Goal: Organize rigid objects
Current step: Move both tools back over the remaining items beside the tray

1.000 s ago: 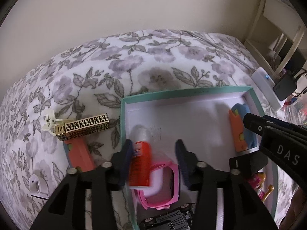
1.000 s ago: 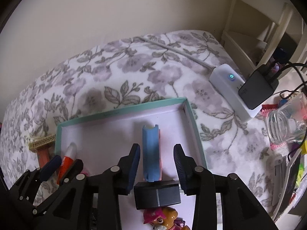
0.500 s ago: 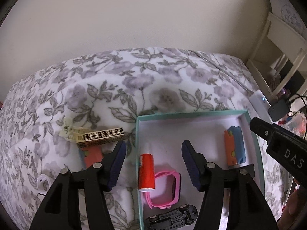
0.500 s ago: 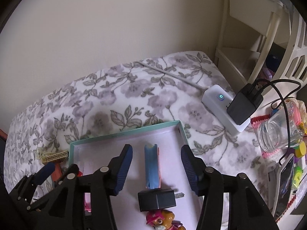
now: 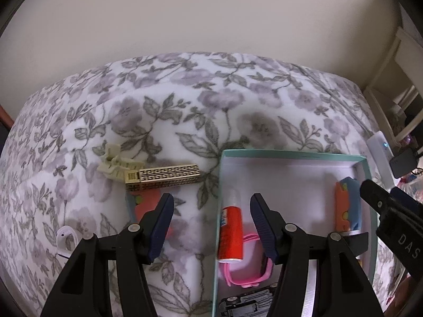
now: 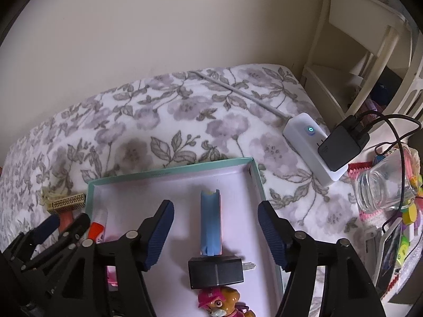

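Floral blanket beneath, blue toy (image 6: 210, 224) lies released between the right hand-held gripper's (image 6: 215, 231) just-opening jaws.

One box (image 6: 257, 174), one glue stick (image 5: 230, 233), two chargers (image 6: 215, 272).

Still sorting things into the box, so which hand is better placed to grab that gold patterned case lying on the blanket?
Probably the left. The left gripper is open and hangs near the gold case, just outside the box. The right gripper is over the box's far side.
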